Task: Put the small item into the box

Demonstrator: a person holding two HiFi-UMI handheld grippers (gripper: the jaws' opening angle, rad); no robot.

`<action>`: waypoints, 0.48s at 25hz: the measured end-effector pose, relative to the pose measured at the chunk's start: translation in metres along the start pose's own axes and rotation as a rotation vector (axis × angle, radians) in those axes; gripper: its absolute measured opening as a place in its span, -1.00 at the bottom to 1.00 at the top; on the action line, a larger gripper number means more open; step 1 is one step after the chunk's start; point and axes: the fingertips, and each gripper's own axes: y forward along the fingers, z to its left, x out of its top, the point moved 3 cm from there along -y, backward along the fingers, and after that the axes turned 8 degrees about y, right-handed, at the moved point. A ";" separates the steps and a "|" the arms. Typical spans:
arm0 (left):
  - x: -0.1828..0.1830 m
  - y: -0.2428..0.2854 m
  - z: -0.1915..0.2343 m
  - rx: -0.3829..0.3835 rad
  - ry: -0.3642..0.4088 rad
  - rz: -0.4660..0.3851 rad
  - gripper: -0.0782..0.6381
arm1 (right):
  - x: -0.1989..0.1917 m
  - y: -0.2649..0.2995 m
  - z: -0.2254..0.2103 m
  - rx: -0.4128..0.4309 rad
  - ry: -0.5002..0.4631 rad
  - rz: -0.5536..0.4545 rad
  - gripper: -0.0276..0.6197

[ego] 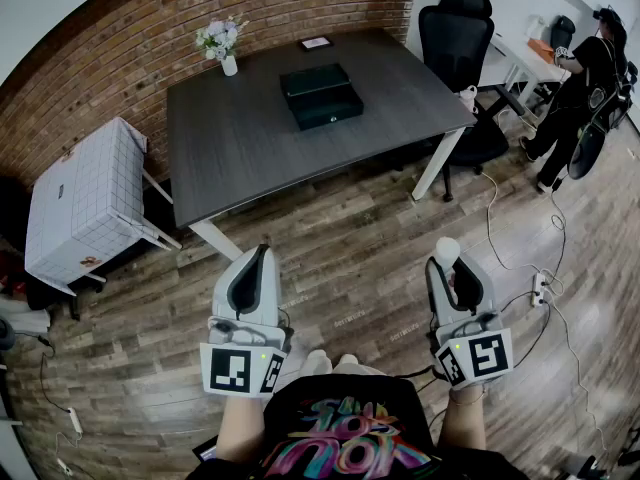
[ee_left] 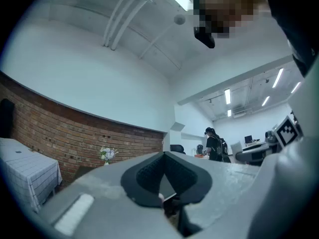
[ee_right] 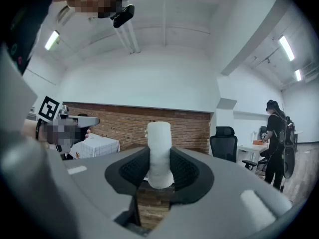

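item: small white cylinder (ee_right: 159,151), upright, clamped between right gripper (ego: 452,266) pads | left gripper (ego: 256,260): jaws together, empty | box (ego: 321,96): dark, on table (ego: 240,143) centre, contents indiscernible

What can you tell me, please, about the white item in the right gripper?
It is a small white cylinder, matte and slightly rough; its material is unclear. It stands upright between the right gripper's dark ribbed fingers, which press on its lower part, while its flat-topped upper part rises above them. In the head view it sits at the gripper's front end, over the wooden floor, well short of the dark table.
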 end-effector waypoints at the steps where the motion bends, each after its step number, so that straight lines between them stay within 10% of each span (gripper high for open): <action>1: -0.002 0.001 0.000 0.002 0.001 0.003 -0.78 | 0.000 0.000 -0.002 -0.007 -0.001 -0.001 -0.53; 12: -0.012 -0.003 -0.001 0.054 0.002 0.031 -0.78 | -0.005 -0.006 -0.011 0.006 0.001 0.004 -0.53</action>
